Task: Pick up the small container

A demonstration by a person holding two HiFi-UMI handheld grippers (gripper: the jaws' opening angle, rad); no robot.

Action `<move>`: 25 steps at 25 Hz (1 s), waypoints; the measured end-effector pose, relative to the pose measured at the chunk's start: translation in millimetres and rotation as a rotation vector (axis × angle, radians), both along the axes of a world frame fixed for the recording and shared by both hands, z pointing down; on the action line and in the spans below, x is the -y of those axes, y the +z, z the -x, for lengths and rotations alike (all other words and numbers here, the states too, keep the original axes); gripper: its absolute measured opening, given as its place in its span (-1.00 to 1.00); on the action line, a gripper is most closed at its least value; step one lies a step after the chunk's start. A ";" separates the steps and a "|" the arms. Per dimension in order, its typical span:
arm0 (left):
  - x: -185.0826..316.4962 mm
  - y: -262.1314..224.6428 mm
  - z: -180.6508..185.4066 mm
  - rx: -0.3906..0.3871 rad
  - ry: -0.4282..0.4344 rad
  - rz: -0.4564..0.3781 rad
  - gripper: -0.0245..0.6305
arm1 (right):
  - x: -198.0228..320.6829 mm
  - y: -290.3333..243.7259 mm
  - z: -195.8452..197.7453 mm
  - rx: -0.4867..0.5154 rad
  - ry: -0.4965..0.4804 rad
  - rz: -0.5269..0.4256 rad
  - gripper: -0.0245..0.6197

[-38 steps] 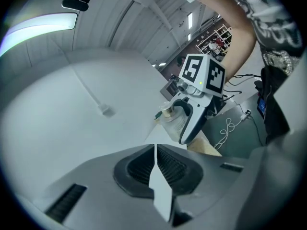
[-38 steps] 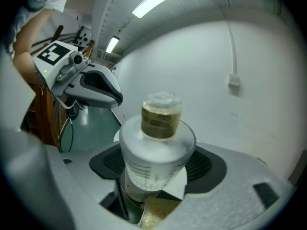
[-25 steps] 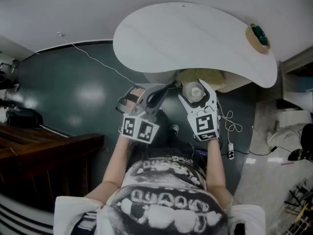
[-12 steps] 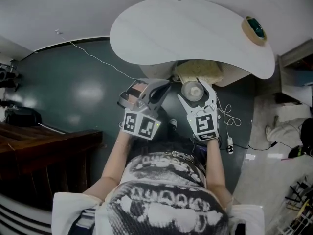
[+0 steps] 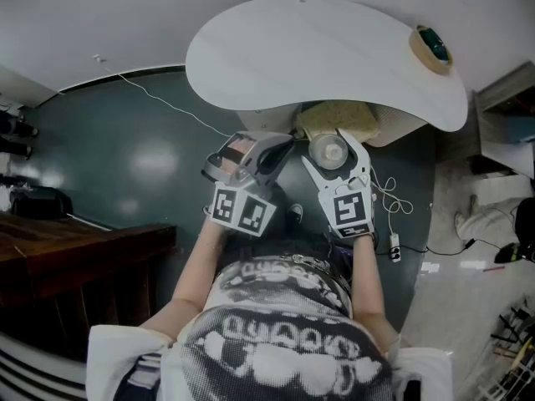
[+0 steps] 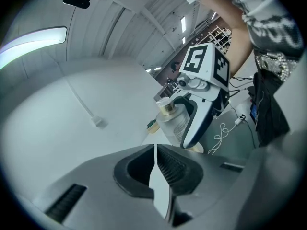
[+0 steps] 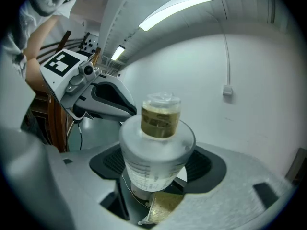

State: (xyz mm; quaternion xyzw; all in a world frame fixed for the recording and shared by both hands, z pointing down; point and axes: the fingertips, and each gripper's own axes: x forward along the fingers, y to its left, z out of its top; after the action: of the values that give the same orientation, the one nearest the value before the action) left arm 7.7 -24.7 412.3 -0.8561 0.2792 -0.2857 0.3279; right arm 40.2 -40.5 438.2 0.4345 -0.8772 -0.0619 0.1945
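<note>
In right tool, small container, gold-necked.

The left gripper crowds the right gripper's left side, while the white table beyond lies open save a tape roll far right.

Small container translucent frosted plastic, smooth; table matt white; floor glossy w/ reflections.

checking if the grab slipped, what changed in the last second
Nothing was taken or let go, and nothing clearly moved; only the head view shifted a little. The right gripper still clamps the container, and the left gripper stays shut and empty beside it.
</note>
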 end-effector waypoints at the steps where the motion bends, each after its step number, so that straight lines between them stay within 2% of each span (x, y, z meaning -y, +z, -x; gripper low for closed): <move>1: 0.0 0.2 -0.8 0.003 0.003 -0.001 -0.88 | 0.4 -0.8 -0.1 0.000 0.001 -0.002 0.16; 12: 7.4 2.0 -1.4 0.016 -0.003 0.002 -0.88 | 11.0 -9.8 -6.0 0.029 0.021 -0.019 0.16; 25: 17.5 -1.8 -5.7 0.016 0.007 -0.006 -0.88 | 21.2 -12.1 -13.6 0.008 0.035 -0.024 0.16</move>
State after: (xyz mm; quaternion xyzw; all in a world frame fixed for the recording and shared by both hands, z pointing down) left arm 13.4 -42.1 410.5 -0.8537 0.2743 -0.2906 0.3339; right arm 53.8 -61.6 426.1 0.4525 -0.8694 -0.0673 0.1869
